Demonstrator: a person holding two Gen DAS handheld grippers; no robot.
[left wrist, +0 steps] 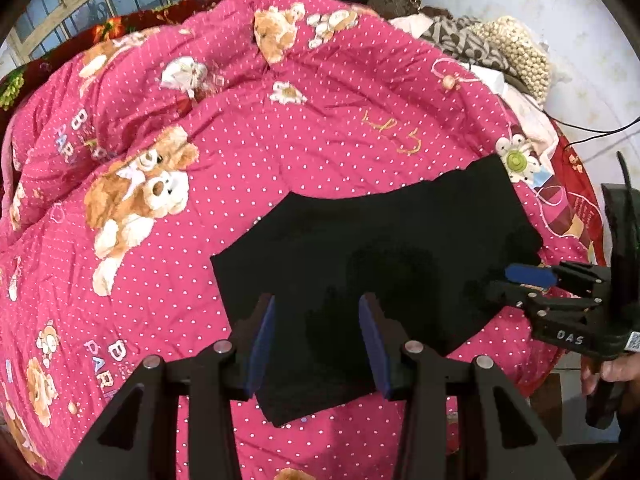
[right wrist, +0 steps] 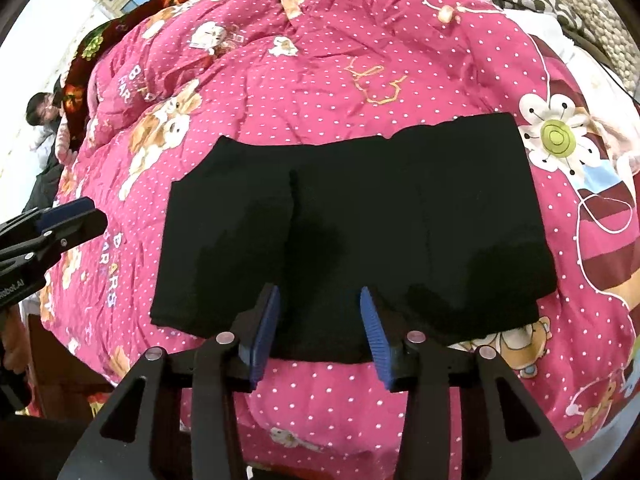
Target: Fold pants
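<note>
So you've got the black pants [right wrist: 352,232] lying flat on the bed, already folded into a squat rectangle, sitting toward the near edge of a hot-pink quilt [left wrist: 248,184]. That quilt is the whole surface really: white polka dots, teddy bears, a big cartoon flower [right wrist: 556,136] just past the right end of the pants, and it's pretty rumpled further back while the patch under the pants looks smoother. There's a vertical crease or edge running down the pants left of centre in the right wrist view.

Your left gripper [left wrist: 316,344] hovers over the near left corner of the pants, its fingers spread wide with nothing between them. Your right gripper [right wrist: 320,336] is the same deal, fingers wide apart and holding nothing, parked over the near edge of the pants around the middle. From the left wrist view you can see the right one coming in from the side, with a bit of your hand [left wrist: 608,372] on its handle.

Room-wise: a barred window [left wrist: 100,0] at the far left, a dark red floral blanket [right wrist: 92,52] along the far edge of the bed, and a pile of patterned bedding [left wrist: 492,48] plus something knobbly and cream-coloured at the far right by a pale wall. A black cable [left wrist: 600,132] trails off that side too.
</note>
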